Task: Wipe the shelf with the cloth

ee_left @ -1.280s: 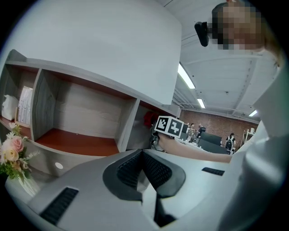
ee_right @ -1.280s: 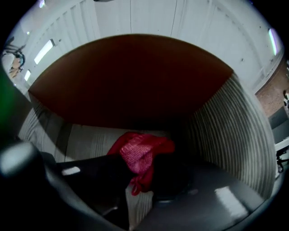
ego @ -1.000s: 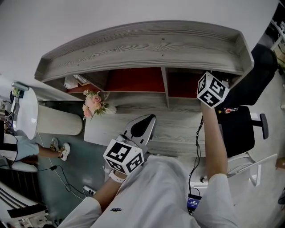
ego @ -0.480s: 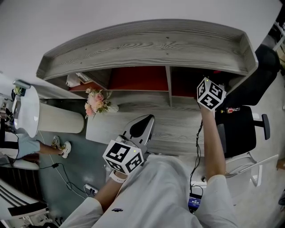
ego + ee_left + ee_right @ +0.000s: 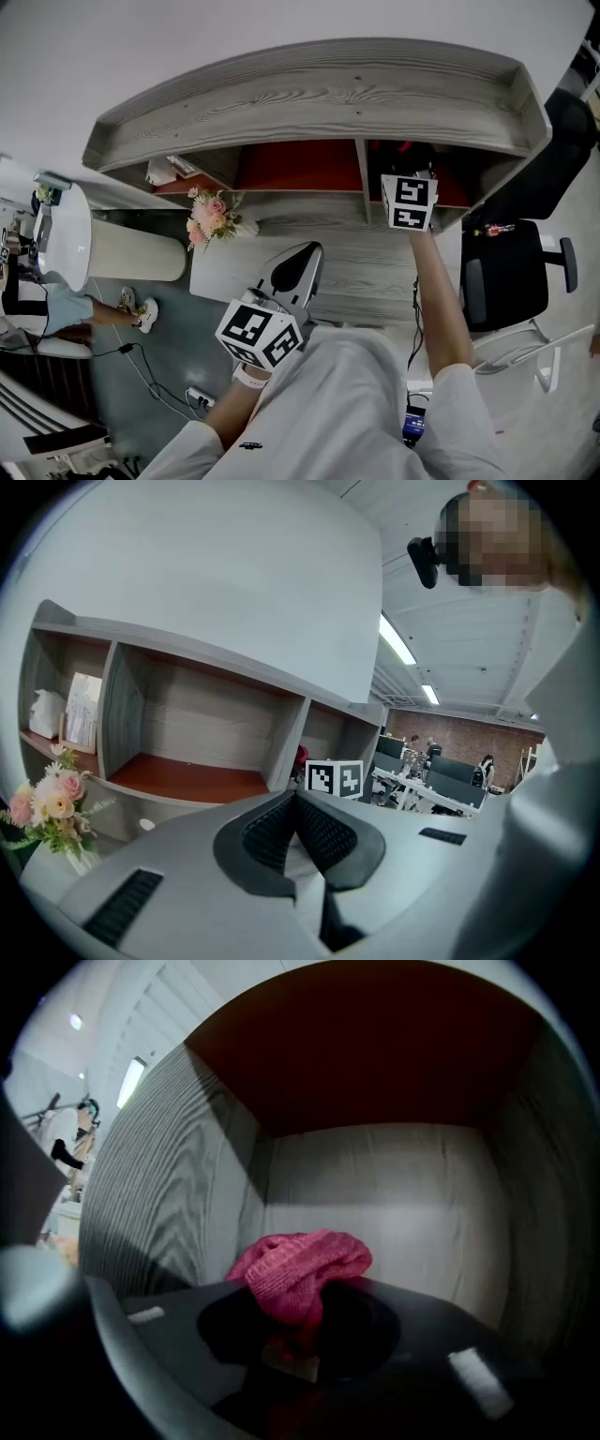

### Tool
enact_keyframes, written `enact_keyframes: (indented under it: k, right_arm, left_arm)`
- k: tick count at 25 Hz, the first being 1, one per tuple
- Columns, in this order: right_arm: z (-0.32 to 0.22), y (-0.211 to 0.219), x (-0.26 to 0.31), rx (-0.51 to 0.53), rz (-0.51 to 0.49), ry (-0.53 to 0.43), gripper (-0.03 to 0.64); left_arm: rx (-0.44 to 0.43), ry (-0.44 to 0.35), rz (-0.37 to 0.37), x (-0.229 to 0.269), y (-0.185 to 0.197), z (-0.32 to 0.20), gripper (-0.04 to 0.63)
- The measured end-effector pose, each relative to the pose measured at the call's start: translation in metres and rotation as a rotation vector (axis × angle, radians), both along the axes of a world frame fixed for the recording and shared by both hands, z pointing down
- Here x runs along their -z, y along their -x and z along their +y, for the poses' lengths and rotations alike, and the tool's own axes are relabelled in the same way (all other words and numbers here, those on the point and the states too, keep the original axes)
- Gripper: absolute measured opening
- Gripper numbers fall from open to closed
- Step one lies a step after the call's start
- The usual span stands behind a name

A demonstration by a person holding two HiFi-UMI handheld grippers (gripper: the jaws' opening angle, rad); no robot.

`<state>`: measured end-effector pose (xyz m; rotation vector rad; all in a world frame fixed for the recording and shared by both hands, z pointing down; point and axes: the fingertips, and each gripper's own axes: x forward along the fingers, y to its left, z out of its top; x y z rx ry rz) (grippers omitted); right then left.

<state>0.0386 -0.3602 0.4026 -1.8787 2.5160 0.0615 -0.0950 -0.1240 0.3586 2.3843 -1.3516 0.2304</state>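
Grey, wood-grained boards make up the shelf (image 5: 309, 94), which stands at the back of a matching desk (image 5: 375, 272) and is split into open compartments with red boards inside. A small bunch of flowers (image 5: 211, 217) sits at the desk's left end and a black chair (image 5: 511, 272) stands off to the right. The right tongs (image 5: 298, 1330) reach into the right-hand compartment, clamped on a pink knitted cloth (image 5: 298, 1274) that bulges out in a loose wad above their tips. It hangs before the pale back wall, near the grained side wall. Whether it presses on any surface yet cannot be told. The left tongs (image 5: 298, 832) are held low over the desk front, well apart from the shelf, with their ribbed pads together and nothing between them. The cloth looks light, soft and floppy, so it should mould to corners but carry no stiffness of its own. Pressure will probably have to come from the tongs pushing the wad flat against the board. The hold sits on a gathered fold near the middle, which seems sound. A grip on a thin edge would likely let it drag free or trail. Knit of this kind may snag on rough grain, so slow strokes seem wise.
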Motion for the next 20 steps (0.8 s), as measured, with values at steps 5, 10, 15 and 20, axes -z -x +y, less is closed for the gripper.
enact_keyframes:
  k: [5,10,15,20]
  right_arm:
    - [0.000,0.023,-0.012,0.097,0.051,0.036,0.110]
    - [-0.001,0.024,-0.031,0.128,0.162,0.153,0.110]
    - [0.000,0.024,-0.084,0.167,0.287,0.356,0.110]
    - [-0.002,0.021,-0.085,0.155,0.317,0.362,0.110]
  left_arm:
    - [0.026,0.002,0.003,-0.001,0.010,0.003,0.002]
    - [0.021,0.003,0.010,-0.003,0.007,0.006,0.002]
    - [0.010,-0.009,0.006,0.002,0.001,0.008,0.002]
    - [0.021,-0.008,0.000,0.002,0.002,0.008,0.002]
